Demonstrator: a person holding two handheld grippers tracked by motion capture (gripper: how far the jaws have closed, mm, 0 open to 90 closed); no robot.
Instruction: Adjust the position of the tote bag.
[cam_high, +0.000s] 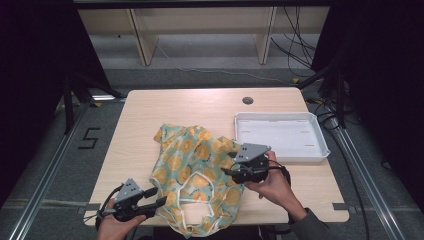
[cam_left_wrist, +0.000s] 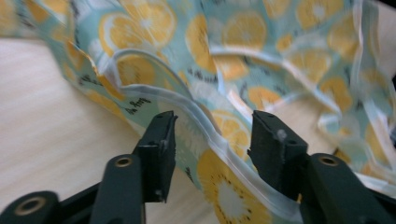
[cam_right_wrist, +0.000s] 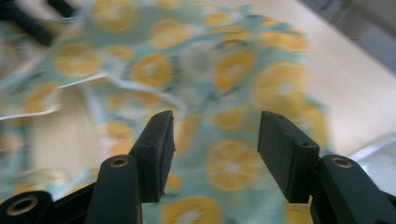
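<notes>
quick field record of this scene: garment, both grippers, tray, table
garment: teal cloth with orange-slice print and white trim, crumpled on the table, its near part over the front edge
left gripper: at the garment's near left edge, jaws open, trimmed hem between them, unpinched
right gripper: at the garment's right side, jaws open over the cloth
tray: white, empty, right of the garment
table: light wood

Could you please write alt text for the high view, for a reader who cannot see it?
A crumpled orange-print garment lies on a wooden table, with the left tongs at its near edge and the right tongs at its right side, both open. A white tray sits beyond.
</notes>
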